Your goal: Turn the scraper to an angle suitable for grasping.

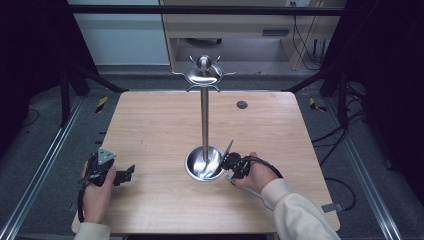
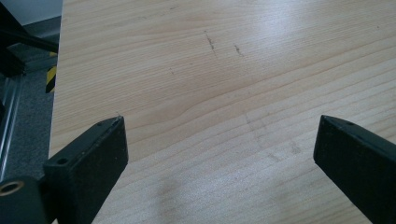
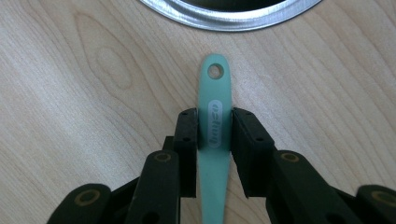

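Over at the left edge of the wooden surface [image 1: 150, 125], the left gripper [image 2: 219, 154] rests near the person's side with its jaws spread wide and nothing but bare wood between them. Moving toward the middle, a steel stand [image 1: 204, 115] rises from a round dish base [image 3: 224, 18], with small hooks around its top. Just right of that base, the right gripper [image 3: 215, 128] pinches the flat mint-green handle [image 3: 215, 107] of a utensil, jaws pressed on its two narrow edges near the printed label. The handle lies on the wood, its end with the hanging hole pointing at the dish rim. It looks light, stiff and smooth plastic, so it could twist in an edge grip; a hold close behind the hole seems best.
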Demonstrator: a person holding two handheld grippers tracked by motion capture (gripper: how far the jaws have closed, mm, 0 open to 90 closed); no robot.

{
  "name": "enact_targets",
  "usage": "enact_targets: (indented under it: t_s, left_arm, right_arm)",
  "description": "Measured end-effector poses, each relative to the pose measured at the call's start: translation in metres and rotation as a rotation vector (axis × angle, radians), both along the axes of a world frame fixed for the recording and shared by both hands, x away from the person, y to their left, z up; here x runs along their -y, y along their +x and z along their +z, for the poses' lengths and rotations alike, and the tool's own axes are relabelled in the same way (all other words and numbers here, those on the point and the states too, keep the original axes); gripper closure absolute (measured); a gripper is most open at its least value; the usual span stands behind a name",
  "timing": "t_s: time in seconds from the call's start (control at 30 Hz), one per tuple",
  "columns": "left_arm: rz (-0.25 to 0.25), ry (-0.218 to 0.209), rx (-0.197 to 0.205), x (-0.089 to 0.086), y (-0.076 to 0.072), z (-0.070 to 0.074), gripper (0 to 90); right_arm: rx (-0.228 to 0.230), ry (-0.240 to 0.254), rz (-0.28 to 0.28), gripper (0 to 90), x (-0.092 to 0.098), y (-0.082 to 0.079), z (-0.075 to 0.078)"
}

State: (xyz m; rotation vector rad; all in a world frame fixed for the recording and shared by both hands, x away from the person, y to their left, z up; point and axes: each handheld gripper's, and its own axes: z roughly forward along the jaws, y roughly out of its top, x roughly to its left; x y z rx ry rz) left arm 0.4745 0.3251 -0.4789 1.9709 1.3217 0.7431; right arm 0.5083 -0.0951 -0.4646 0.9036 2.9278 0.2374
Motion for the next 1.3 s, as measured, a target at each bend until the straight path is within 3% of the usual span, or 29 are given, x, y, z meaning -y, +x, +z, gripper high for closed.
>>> enact_targets:
  t_s: [0.4,0.6,1.0,1.3]
  left_arm:
    - [-0.003,0.007,-0.004,0.000,0.000,0.000,2.8]
    - [-0.006,0.004,-0.006,0.001,0.000,0.000,2.9]
    - [-0.007,0.006,-0.007,0.001,0.000,-0.001,2.9]
    - [-0.005,0.006,-0.007,0.001,-0.001,0.000,2.9]
  right_arm:
    - [0.009,-0.005,0.001,74.2,0.001,0.000,-0.001]
    - [0.037,0.026,-0.013,74.5,0.007,-0.001,0.008]
    - [0.147,0.102,-0.079,74.6,0.031,0.000,0.047]
    - [0.181,0.131,-0.117,74.6,0.046,0.001,0.066]
